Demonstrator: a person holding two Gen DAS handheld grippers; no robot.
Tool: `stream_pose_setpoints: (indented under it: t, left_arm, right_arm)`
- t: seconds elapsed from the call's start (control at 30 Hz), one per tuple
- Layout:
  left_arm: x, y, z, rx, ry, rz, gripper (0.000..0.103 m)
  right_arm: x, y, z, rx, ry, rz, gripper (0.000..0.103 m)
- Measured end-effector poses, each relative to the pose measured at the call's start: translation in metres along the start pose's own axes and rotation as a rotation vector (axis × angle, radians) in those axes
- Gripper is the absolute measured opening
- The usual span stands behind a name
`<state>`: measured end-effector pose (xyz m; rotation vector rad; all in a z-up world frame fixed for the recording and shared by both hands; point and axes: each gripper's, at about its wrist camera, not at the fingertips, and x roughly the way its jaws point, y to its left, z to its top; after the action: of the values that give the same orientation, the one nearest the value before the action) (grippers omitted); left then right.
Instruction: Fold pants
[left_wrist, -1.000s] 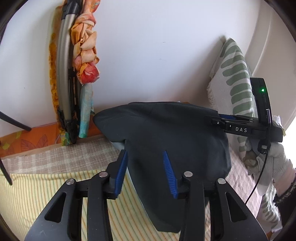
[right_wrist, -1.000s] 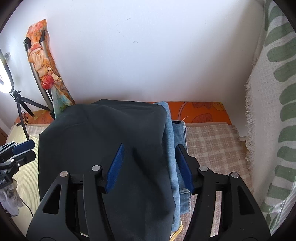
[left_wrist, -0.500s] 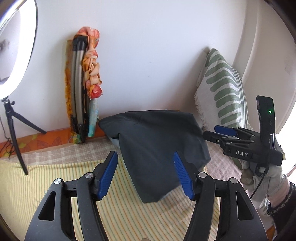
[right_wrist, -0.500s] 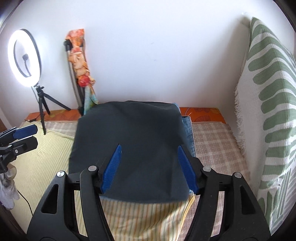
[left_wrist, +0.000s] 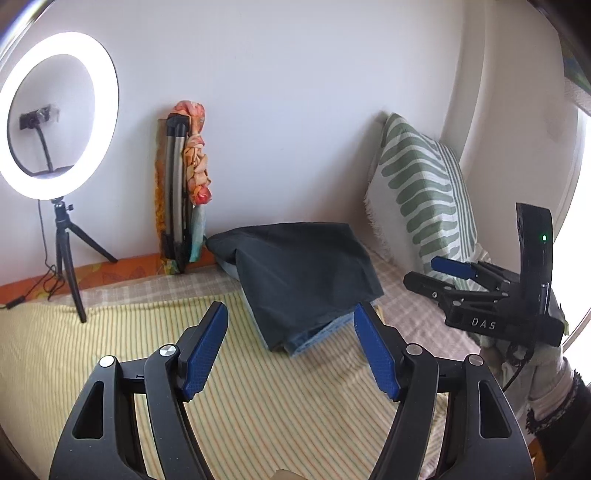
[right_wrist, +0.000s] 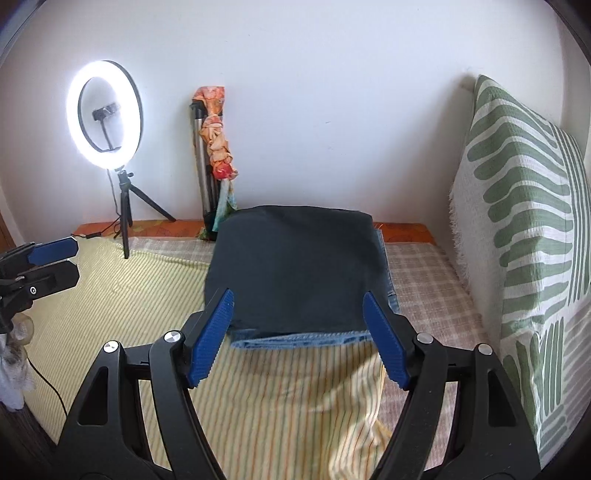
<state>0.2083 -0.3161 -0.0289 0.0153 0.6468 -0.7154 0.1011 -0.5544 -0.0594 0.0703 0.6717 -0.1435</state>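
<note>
Dark grey folded pants (left_wrist: 299, 273) lie on top of folded blue jeans (left_wrist: 314, 334) on the bed, near the wall. In the right wrist view the dark pants (right_wrist: 295, 266) cover the jeans (right_wrist: 295, 338), whose edge shows at the front. My left gripper (left_wrist: 290, 345) is open and empty, held back from the pile. My right gripper (right_wrist: 297, 334) is open and empty, just short of the pile's front edge. The right gripper also shows in the left wrist view (left_wrist: 454, 273), to the right of the pile.
A yellow striped sheet (right_wrist: 110, 295) over a checked blanket (right_wrist: 424, 280) covers the bed. A ring light on a tripod (right_wrist: 105, 107) stands at the back left. A folded frame with orange cloth (right_wrist: 212, 155) leans on the wall. A green-patterned pillow (right_wrist: 517, 221) stands on the right.
Both grippers have drawn back and away from the dark pants and opened wider. The pants lie still on the jeans.
</note>
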Motion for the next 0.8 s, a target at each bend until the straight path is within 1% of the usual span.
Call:
stream_pose_setpoints:
  t: [0.03,0.07,0.13,0.17,0.23,0.33,0.37,0.53,0.63,0.7,0.8]
  left_arm:
    - [-0.005,-0.001,-0.002,0.002,-0.002,0.002,0.075]
    - [-0.011,-0.002,-0.005,0.004,-0.005,0.008,0.077]
    - [-0.021,-0.004,-0.009,0.004,-0.008,0.017,0.078]
    - [-0.026,-0.005,-0.012,-0.002,0.016,0.014,0.079]
    - [-0.036,-0.008,-0.017,0.004,0.013,0.02,0.08]
    - [-0.052,-0.012,-0.027,0.014,0.002,0.039,0.081]
    - [-0.056,-0.012,-0.03,0.012,0.019,0.038,0.082]
    - [-0.072,-0.014,-0.045,0.0,0.001,0.061,0.083]
    - [-0.079,-0.015,-0.049,0.003,-0.009,0.083,0.084]
    - [-0.081,-0.015,-0.051,0.009,-0.004,0.088,0.085]
    - [-0.083,-0.015,-0.053,0.009,0.004,0.097,0.087]
  right_arm:
    - [-0.005,0.004,-0.002,0.001,-0.007,-0.003,0.081]
    - [-0.011,0.007,-0.005,0.005,-0.014,-0.007,0.087]
    - [-0.023,0.014,-0.012,0.021,-0.038,-0.008,0.088]
    - [-0.027,0.017,-0.014,0.026,-0.042,-0.006,0.088]
    - [-0.037,0.025,-0.022,0.034,-0.05,-0.005,0.088]
    - [-0.047,0.04,-0.03,0.014,-0.052,-0.008,0.088]
    - [-0.05,0.045,-0.032,0.004,-0.055,-0.012,0.088]
    - [-0.059,0.059,-0.045,0.004,-0.049,0.0,0.088]
    - [-0.064,0.064,-0.049,-0.001,-0.053,-0.008,0.089]
    - [-0.067,0.067,-0.05,0.003,-0.06,-0.014,0.1]
    - [-0.071,0.069,-0.051,0.008,-0.078,-0.021,0.102]
